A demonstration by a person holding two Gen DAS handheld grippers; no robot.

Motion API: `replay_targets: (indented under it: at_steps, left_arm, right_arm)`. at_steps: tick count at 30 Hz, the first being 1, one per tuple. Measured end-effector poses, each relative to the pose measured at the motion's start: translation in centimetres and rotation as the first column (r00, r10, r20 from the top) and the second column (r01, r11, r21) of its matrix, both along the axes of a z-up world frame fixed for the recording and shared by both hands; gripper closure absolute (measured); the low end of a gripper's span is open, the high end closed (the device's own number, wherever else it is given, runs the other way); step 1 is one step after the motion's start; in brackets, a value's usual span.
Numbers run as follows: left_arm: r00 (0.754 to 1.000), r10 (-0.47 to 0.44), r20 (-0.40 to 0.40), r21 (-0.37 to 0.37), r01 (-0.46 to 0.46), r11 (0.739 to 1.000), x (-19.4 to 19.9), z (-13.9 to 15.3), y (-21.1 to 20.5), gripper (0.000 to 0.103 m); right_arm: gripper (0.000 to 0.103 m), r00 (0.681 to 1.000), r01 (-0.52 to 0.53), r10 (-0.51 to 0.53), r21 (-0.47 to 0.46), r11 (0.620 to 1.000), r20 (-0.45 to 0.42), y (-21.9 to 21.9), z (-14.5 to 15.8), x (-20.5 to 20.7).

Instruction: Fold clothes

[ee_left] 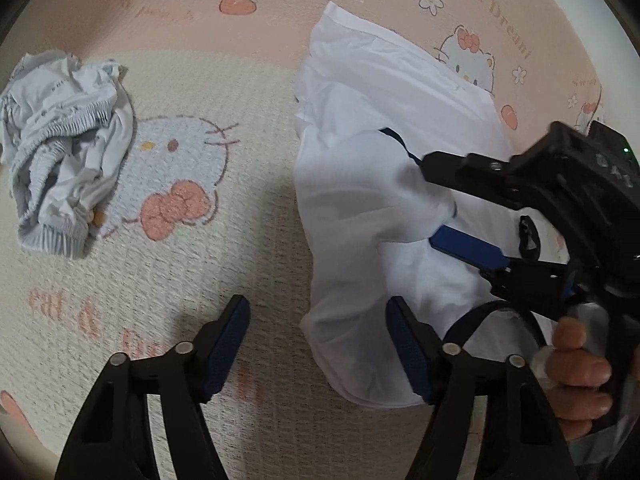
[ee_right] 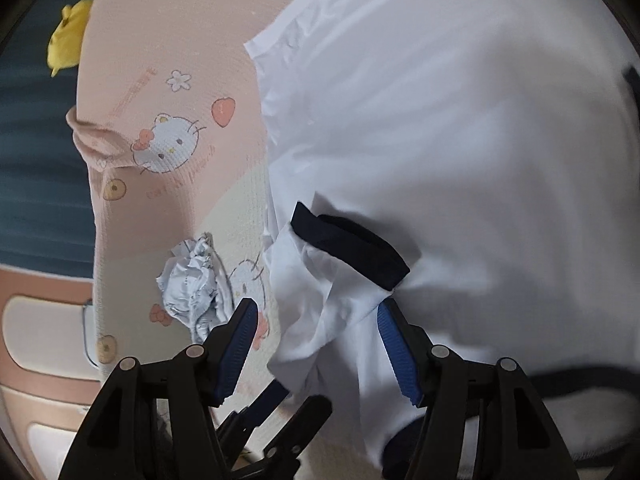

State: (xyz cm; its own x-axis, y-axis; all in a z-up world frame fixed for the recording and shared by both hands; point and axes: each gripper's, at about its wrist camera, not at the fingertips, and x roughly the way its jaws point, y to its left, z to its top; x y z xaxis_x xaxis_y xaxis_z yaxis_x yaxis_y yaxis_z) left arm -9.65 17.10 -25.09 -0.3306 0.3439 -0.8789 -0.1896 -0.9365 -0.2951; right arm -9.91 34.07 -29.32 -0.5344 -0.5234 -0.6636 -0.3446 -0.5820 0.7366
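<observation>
A white shirt point(ee_left: 380, 92) point(ee_right: 440, 100) with navy trim lies spread on a pink and cream cartoon-cat blanket point(ee_left: 180, 272). Its sleeve, ending in a navy cuff point(ee_right: 348, 240), is bunched up towards me. My right gripper point(ee_right: 316, 316) point(ee_left: 434, 204) stands open around that sleeve. The cloth rests against its right pad point(ee_right: 396, 352) and the other pad is bare. My left gripper point(ee_left: 316, 320) point(ee_right: 294, 398) is open over the shirt's lower edge. White cloth touches only its right pad point(ee_left: 408, 352).
A crumpled pale blue garment point(ee_left: 64, 140) point(ee_right: 192, 280) lies on the blanket left of the shirt. A hand point(ee_left: 576, 368) grips the right gripper's handle. The blanket's far edge point(ee_right: 92, 148) drops off to a dark blue surface with a yellow object point(ee_right: 68, 36) beside it.
</observation>
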Motion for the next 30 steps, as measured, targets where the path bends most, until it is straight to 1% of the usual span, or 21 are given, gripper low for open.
replay_targets:
  at_steps: [1, 3, 4, 5, 6, 8, 10, 11, 13, 17, 21, 23, 25, 27, 28, 29, 30]
  left_arm:
    - [1.0, 0.001, 0.006, 0.008, -0.001, 1.0, 0.0, -0.1, 0.0, 0.04]
    - [1.0, 0.004, 0.005, 0.009, -0.004, 1.0, 0.1, 0.0, 0.0, 0.049]
    - [1.0, -0.001, 0.002, 0.006, 0.001, 1.0, 0.2, 0.0, 0.2, 0.055]
    - [1.0, -0.006, 0.001, 0.002, 0.006, 1.0, 0.3, 0.0, 0.4, 0.057]
    - [1.0, -0.009, 0.002, -0.006, 0.009, 1.0, 0.3, -0.1, 0.6, 0.059]
    - [1.0, -0.009, -0.007, -0.036, 0.009, 0.999, 0.8, -0.2, 0.9, 0.075]
    - [1.0, -0.008, -0.019, -0.065, 0.007, 0.998, 0.9, -0.2, 1.0, 0.081]
    - [1.0, -0.007, -0.02, -0.088, 0.005, 0.996, 1.0, -0.2, 1.0, 0.086]
    - [1.0, -0.003, -0.023, -0.136, 0.0, 0.991, 1.2, -0.2, 1.1, 0.091]
    - [0.999, 0.018, -0.035, -0.171, -0.024, 0.985, 2.0, 0.1, 0.8, 0.092]
    - [0.997, -0.025, -0.067, -0.214, 0.01, 0.977, 3.1, 0.0, 1.1, 0.092]
    - [0.993, -0.058, -0.103, -0.24, 0.031, 0.97, 3.8, 0.1, 1.4, 0.092]
    - [0.99, -0.074, -0.122, -0.252, 0.041, 0.967, 4.2, 0.2, 1.6, 0.092]
    - [0.988, -0.073, -0.132, -0.235, 0.04, 0.971, 4.5, 0.5, 1.5, 0.092]
    - [0.988, -0.073, -0.138, -0.226, 0.04, 0.973, 4.6, 0.6, 1.5, 0.092]
    - [0.987, -0.073, -0.144, -0.214, 0.041, 0.976, 4.7, 0.8, 1.4, 0.09]
    - [0.985, -0.076, -0.155, -0.196, 0.045, 0.98, 4.9, 1.0, 1.3, 0.088]
  right_arm:
    - [0.049, 1.0, -0.003, 0.003, 0.017, 1.0, -0.006, -0.1, 0.0, -0.1]
    - [0.065, 1.0, -0.01, 0.01, 0.069, 0.998, -0.01, -0.4, 0.1, -0.2]
    - [0.07, 1.0, -0.018, 0.02, 0.09, 0.996, -0.017, -0.6, 0.3, -0.2]
    - [0.077, 0.999, -0.046, 0.048, 0.115, 0.992, -0.015, -0.9, 0.3, -0.4]
    - [0.088, 0.998, -0.063, 0.065, 0.137, 0.989, -0.009, -1.1, 0.3, -0.5]
    - [0.096, 0.998, -0.068, 0.069, 0.198, 0.978, 0.001, -1.4, 0.2, -0.5]
    - [0.097, 0.998, -0.055, 0.06, 0.206, 0.977, -0.018, -1.3, 0.3, -0.3]
    - [0.098, 0.998, -0.044, 0.051, 0.213, 0.976, -0.027, -1.2, 0.5, -0.1]
    - [0.099, 0.999, -0.029, 0.039, 0.259, 0.965, -0.032, -1.0, 1.0, 0.1]
    - [0.099, 0.998, -0.008, 0.027, 0.303, 0.953, -0.055, -0.2, 1.8, 0.7]
    - [0.099, 0.999, -0.005, 0.017, 0.33, 0.944, -0.035, 0.3, 1.7, 1.2]
    - [0.099, 1.0, -0.01, 0.018, 0.316, 0.949, -0.021, 0.4, 1.2, 1.3]
    - [0.099, 1.0, -0.017, 0.019, 0.299, 0.954, -0.006, 0.4, 0.7, 1.4]
    - [0.098, 1.0, 0.002, 0.003, 0.258, 0.966, -0.017, 0.8, 0.6, 2.0]
    - [0.097, 1.0, 0.014, -0.01, 0.214, 0.977, -0.019, 1.1, 0.4, 2.3]
    - [0.088, 1.0, 0.027, -0.024, 0.162, 0.986, -0.019, 1.5, 0.1, 2.6]
    - [0.081, 0.999, 0.038, -0.036, 0.106, 0.994, -0.014, 1.8, -0.2, 2.9]
